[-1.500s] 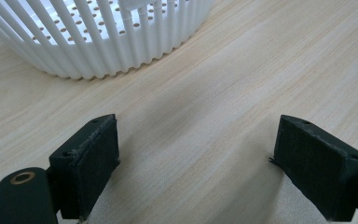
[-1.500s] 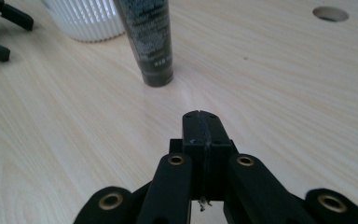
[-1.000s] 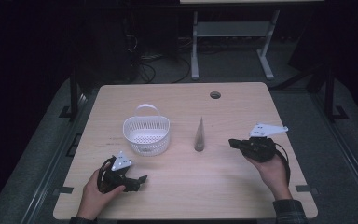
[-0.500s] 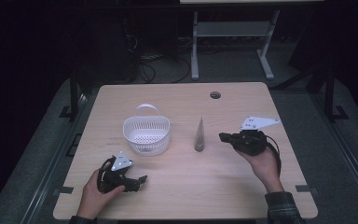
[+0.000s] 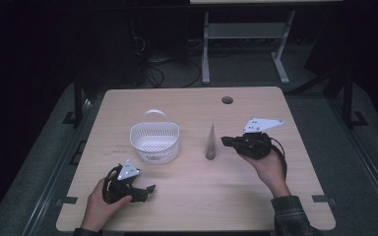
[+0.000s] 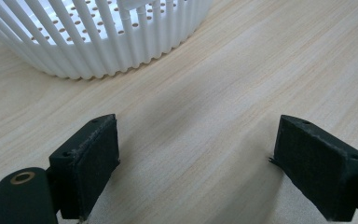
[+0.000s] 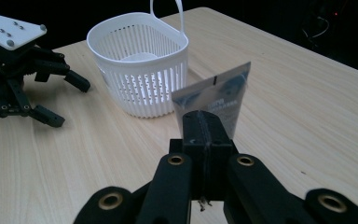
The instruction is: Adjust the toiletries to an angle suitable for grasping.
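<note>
Pressed fully together with nothing between them, the jaws of the right gripper (image 7: pixel 205 140) are seen pointing at a grey tube (image 7: pixel 214 105) that stands upright on the table (image 5: pixel 187 196) just beyond their tips; whether the tips touch it cannot be told. In the high view the right gripper (image 5: pixel 228 141) is held level in the person's right hand (image 5: pixel 268 164), close beside the tube (image 5: pixel 210 142) on its right. The left gripper (image 6: pixel 193 154) is seen released, its jaws spread wide over bare wood and nothing caught between them; in the high view it (image 5: pixel 147 189) rests low near the front edge, in the left hand (image 5: pixel 103 201). A white slotted basket (image 5: pixel 155 140) with a loop handle stands to the left of the tube, apart from it, and nothing can be seen inside it.

The tube is judged to be light, soft-walled plastic, smooth and somewhat slippery, balanced on a narrow base and easily tipped by a nudge. A hold across the flat crimped top or the upper body, with the jaws opened first and closed gently, would be safest; squeezing the middle hard could dent it. Dark printing is carried on its face, but no word or brand can be read.
</note>
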### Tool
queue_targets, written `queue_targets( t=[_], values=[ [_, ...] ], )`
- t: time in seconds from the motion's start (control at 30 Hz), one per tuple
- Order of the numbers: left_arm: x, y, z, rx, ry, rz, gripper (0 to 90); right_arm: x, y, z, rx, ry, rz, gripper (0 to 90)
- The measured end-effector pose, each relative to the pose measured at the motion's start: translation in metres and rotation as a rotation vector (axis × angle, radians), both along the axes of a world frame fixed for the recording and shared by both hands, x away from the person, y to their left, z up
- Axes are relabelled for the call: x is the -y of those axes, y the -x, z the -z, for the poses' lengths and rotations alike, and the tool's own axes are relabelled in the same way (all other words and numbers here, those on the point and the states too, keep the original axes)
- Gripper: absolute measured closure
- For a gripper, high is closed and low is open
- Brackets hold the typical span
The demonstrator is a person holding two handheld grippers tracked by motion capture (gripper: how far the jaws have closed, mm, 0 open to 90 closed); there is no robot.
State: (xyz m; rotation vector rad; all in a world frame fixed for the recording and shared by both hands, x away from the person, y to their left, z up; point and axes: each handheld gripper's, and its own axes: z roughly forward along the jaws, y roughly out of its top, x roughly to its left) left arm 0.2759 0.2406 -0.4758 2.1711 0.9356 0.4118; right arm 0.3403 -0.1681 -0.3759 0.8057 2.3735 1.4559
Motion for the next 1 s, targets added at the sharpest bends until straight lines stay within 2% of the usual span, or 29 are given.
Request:
queue_targets(
  t=[0.33,1.0],
  values=[
    [0.000,0.000,0.000,-0.001,-0.003,0.004,12.9,-0.016,-0.008,0.001,-0.003,0.007,-0.037,89.5],
    [0.000,0.001,0.000,-0.001,0.000,0.004,12.9,-0.024,-0.009,0.002,-0.010,0.006,-0.057,89.6]
  ],
)
